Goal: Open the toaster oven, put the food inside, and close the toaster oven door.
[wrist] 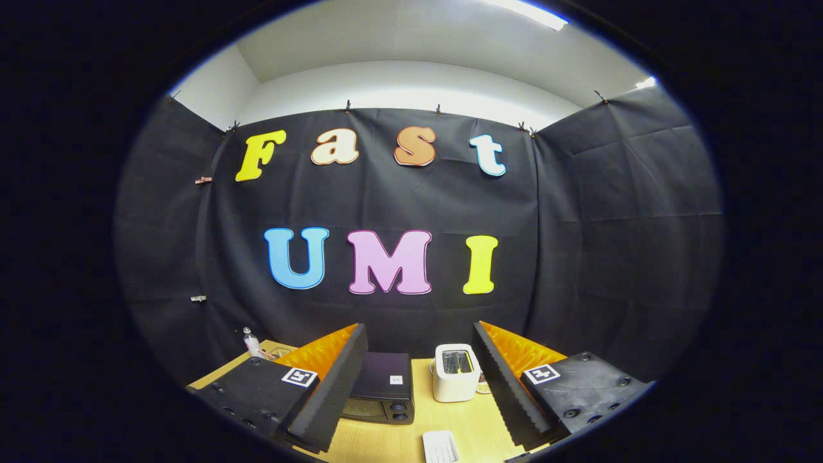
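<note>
Standing well back from the work, the gripper hangs high over a pale wooden table, its two fingers spread wide with nothing between them. Largest on the table is the black toaster oven, seen beyond the left finger and partly hidden by it; its front faces near and its door looks shut, though the angle is steep and I cannot be sure. Right of it stands a white pop-up toaster, just inside the right finger. Nearer, between the fingers, lies a small white ridged dish; whether it carries the food I cannot tell. A small bottle stands far left. With the door shut and the jaws empty, this fits either a stage ahead of opening or one after closing, so I would not call the next move.
</note>
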Available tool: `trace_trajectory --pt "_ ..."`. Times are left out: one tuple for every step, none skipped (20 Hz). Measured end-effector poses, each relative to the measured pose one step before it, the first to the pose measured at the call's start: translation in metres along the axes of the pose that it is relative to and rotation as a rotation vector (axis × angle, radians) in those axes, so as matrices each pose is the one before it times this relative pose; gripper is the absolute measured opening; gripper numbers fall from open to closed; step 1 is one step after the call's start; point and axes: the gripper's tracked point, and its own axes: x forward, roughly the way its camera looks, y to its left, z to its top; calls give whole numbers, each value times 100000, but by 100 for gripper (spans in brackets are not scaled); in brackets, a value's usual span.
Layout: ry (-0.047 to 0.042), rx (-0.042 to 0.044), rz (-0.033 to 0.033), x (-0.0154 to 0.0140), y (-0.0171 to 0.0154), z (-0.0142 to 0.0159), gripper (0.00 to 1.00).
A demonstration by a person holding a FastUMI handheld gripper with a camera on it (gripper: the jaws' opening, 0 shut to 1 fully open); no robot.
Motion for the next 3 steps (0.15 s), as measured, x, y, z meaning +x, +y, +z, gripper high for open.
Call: trace_trajectory --pt "181 -24 -22 -74 -133 -37 100" --pt "386 422 160 -42 -41 -88 100" --pt "-156 166 59 27 264 -263 100"
